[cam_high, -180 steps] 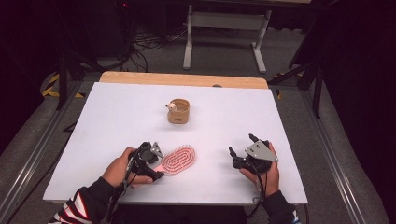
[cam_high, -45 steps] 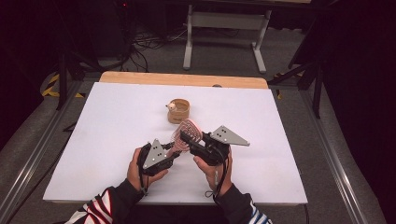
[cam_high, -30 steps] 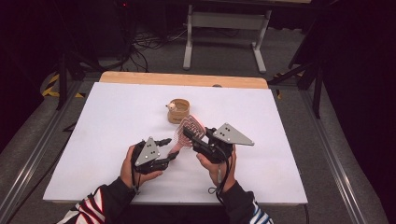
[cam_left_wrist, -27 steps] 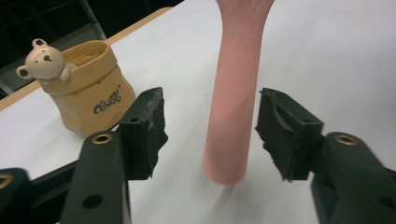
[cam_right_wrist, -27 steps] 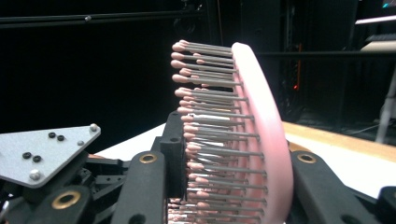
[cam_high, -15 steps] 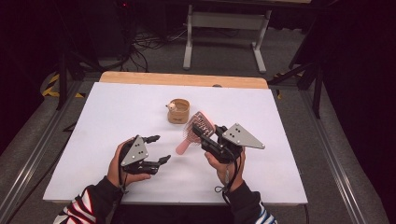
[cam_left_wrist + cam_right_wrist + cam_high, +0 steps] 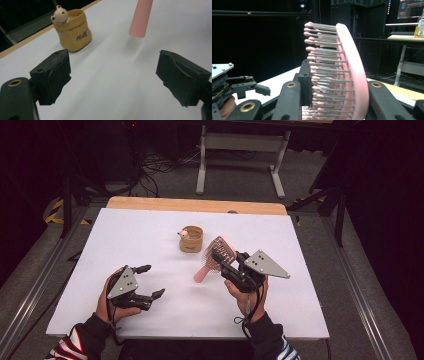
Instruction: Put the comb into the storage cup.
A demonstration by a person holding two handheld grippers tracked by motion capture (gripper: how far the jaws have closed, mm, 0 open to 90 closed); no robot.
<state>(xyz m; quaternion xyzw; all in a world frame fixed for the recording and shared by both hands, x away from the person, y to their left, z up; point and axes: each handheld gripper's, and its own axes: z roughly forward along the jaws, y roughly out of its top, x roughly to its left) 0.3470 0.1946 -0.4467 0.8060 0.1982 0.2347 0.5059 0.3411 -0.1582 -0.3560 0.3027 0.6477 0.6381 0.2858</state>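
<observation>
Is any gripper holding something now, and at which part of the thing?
The right gripper holds the pink hairbrush by its head, one jaw on the bristles, the other on the back. The left gripper is open and holds nothing.

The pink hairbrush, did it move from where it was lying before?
Yes. The pink hairbrush left the table's near edge; the right gripper holds it up, close to the bear cup.

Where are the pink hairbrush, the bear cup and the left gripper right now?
pink hairbrush (image 7: 220, 253), high view, on its bristled head.
bear cup (image 7: 74, 33), left gripper view, on its tan side wall.
left gripper (image 7: 150, 281), high view, midway between its open fingertips.
</observation>
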